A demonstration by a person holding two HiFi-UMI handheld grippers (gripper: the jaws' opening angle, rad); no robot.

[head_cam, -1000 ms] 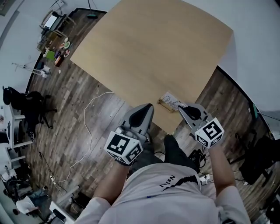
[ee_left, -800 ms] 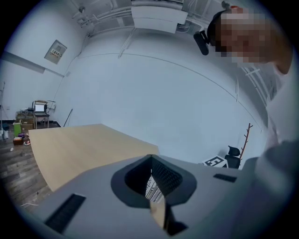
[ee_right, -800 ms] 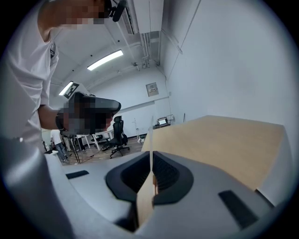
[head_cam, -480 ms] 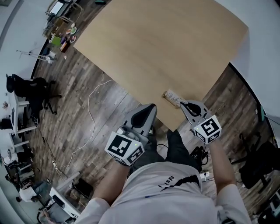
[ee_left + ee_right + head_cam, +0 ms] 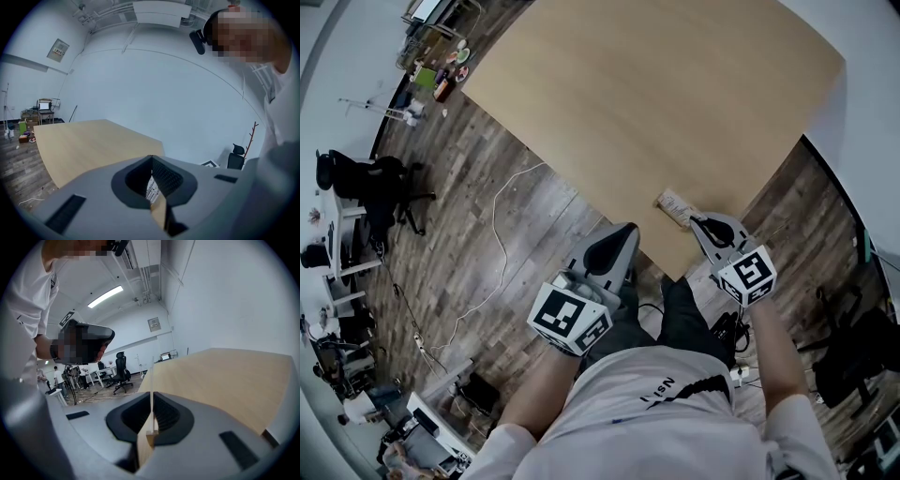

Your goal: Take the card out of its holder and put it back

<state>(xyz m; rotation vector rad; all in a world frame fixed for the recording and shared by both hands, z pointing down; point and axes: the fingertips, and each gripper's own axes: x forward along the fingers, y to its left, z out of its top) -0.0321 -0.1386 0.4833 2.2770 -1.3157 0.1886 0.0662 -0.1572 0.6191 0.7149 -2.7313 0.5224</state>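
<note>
Nearest, the person's white T-shirt (image 5: pixel 666 412) fills the bottom of the head view. Both forearms reach forward toward the small light wooden holder (image 5: pixel 666 200). The two marker cubes sit just short of it, the left one (image 5: pixel 570 319) and the right one (image 5: pixel 748 274).

The left claw (image 5: pixel 627 229) hangs off to the left of the holder, apart from it and out over the floor edge. Its jaws are pressed together at the tip with nothing between them. Through the gap behind its tips the left claw (image 5: pixel 151 158) view shows the card's printed face (image 5: pixel 150 186).

The right claw (image 5: pixel 694 221) has its tip against the holder's near end. In the right claw (image 5: pixel 151 394) view, the thin white printed card (image 5: pixel 151 379) stands edge-on and upright. It runs straight through the seam where the two jaws close, so the jaws are clamped on it. Its foot is still down in the holder's block (image 5: pixel 151 433).

The holder sits on the pale tan wooden worktop (image 5: pixel 656 94), close to the near edge by the corner. The rest of the surface stretches away beyond the holder.

Left of the holder is dark plank flooring (image 5: pixel 478 169) with a thin white cable (image 5: pixel 493 272) looping across it. Far left of it stands a black office chair (image 5: pixel 370 180).
</note>
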